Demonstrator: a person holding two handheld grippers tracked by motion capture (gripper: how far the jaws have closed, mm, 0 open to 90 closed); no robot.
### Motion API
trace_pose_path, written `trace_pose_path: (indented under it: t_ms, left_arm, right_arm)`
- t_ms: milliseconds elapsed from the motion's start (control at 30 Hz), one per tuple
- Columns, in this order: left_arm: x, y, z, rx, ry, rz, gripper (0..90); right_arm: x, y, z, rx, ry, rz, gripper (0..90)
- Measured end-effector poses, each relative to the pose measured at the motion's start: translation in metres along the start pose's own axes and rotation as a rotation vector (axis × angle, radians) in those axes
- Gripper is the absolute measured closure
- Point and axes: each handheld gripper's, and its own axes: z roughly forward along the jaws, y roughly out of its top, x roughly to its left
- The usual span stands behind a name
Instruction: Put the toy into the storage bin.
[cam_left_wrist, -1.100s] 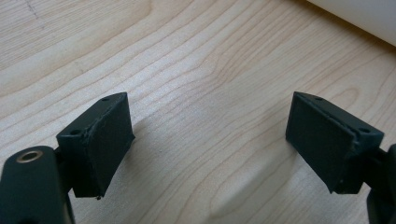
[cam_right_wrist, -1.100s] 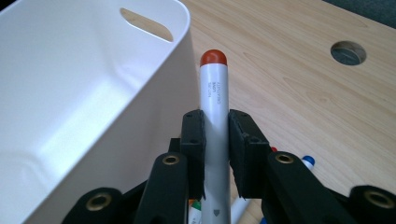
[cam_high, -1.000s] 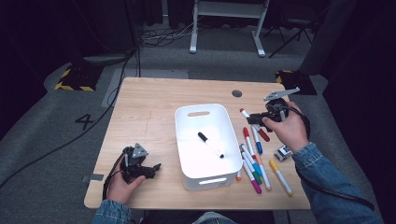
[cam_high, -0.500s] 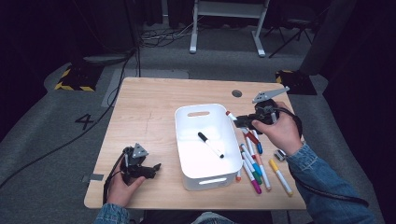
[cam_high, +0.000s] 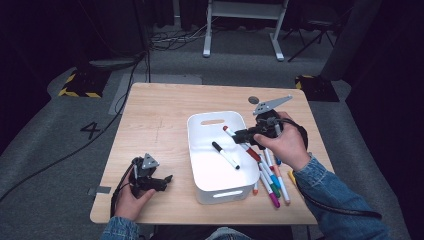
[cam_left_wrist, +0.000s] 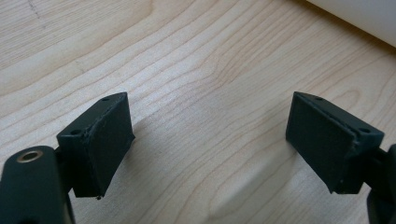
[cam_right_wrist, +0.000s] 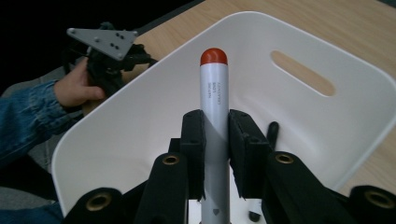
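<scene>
A white bin (cam_high: 200, 125) stands in the middle of the wooden table, with one black marker (cam_high: 225, 155) lying in it. My right gripper (cam_high: 239, 135) is shut on a white marker with a red cap (cam_high: 230, 132) and holds it over the bin's right rim, cap pointing into the bin. In the right gripper view the red-capped marker (cam_right_wrist: 214, 93) stands between the jaws of my right gripper (cam_right_wrist: 215, 135), with the bin (cam_right_wrist: 299, 107) beyond. My left gripper (cam_high: 167, 180) rests on the table left of the bin, and in its own view my left gripper (cam_left_wrist: 210, 140) is open over bare wood.
Several coloured markers (cam_high: 272, 182) lie on the table right of the bin, under my right hand. A small dark disc (cam_high: 253, 100) sits near the table's far edge. The bin's corner (cam_left_wrist: 364, 18) shows at the top right of the left gripper view.
My right gripper has carried the red-capped marker leftward, from above the loose markers to over the bin's right rim. The left gripper has stayed put.
</scene>
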Motion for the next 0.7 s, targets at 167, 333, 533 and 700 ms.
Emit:
trace_pose_path:
  t_ms: [167,333,533,700]
  left_arm:
    - [0.000,0.000,0.000,0.000,0.000,-0.002,15.2]
    - [-0.001,0.000,0.000,-0.001,0.004,-0.003,15.4]
    - [-0.001,0.000,0.000,0.000,0.004,-0.003,15.4]
    - [-0.001,0.000,0.000,0.001,-0.001,-0.009,15.4]
  right_arm:
    - [0.005,0.000,0.012,0.021,0.050,-0.010,77.0]
    - [0.007,-0.004,0.019,0.060,0.055,-0.019,77.1]
    - [0.005,-0.011,0.022,0.098,0.050,-0.043,77.0]
    - [0.006,-0.015,0.026,0.114,0.059,-0.040,77.0]
